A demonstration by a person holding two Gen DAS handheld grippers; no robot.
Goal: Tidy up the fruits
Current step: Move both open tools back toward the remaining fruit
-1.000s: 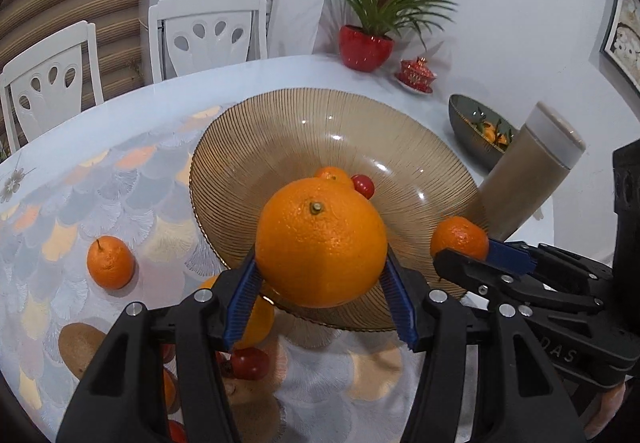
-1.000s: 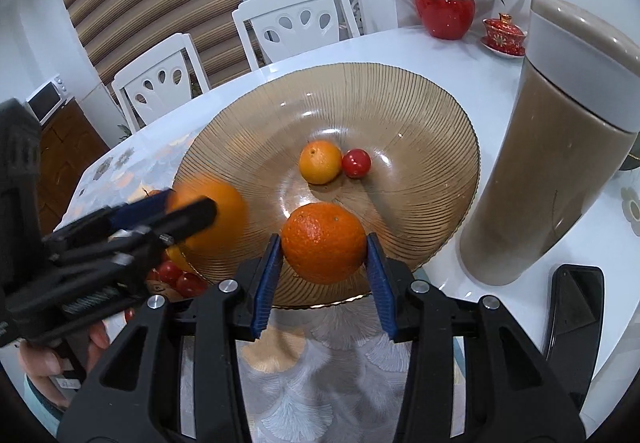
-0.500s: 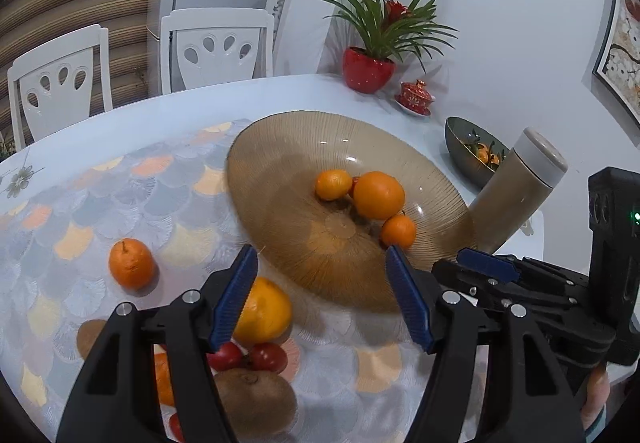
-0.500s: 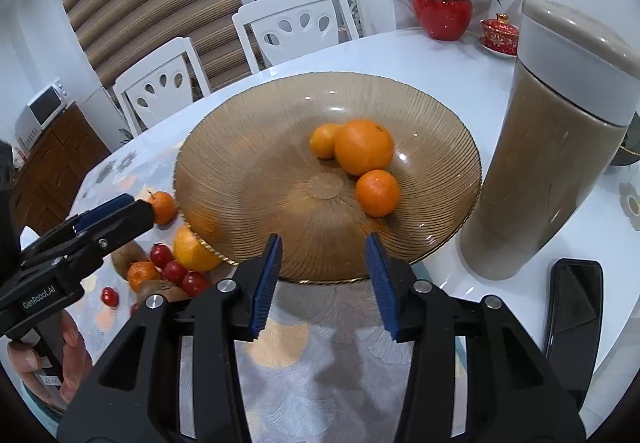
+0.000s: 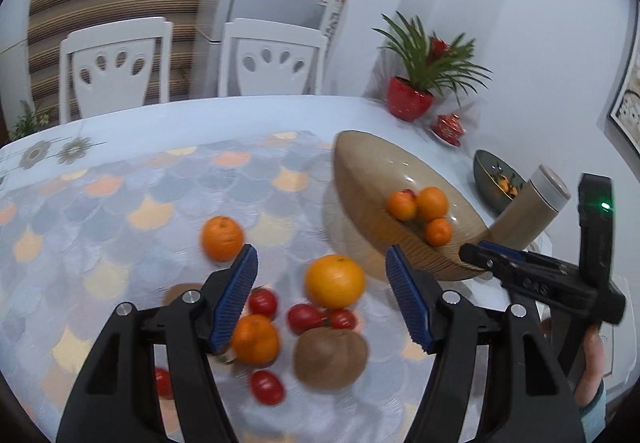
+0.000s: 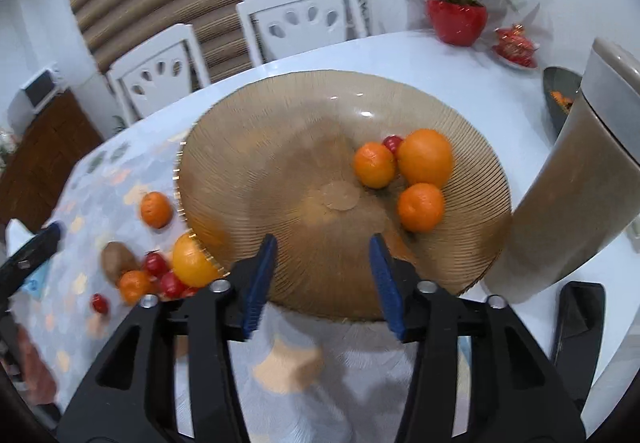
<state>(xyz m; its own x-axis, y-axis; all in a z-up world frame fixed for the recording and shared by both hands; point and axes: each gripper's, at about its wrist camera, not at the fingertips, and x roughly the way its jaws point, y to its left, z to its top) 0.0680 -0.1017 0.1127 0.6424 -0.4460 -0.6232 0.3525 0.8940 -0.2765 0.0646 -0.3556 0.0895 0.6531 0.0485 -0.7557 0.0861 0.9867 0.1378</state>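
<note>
Left gripper [image 5: 320, 285] gapes empty over loose fruit — orange [image 5: 335, 281], kiwi [image 5: 330, 358], tomatoes [image 5: 305, 318].

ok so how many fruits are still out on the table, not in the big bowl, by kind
oranges: 3
tomatoes: 5
kiwis: 2
total: 10

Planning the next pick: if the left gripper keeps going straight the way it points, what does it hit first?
Most likely the large orange lying on the table beside the bowl; it sits between the open fingers of the left gripper. Depth is unclear, and the tomatoes lie nearer but lower.
</note>
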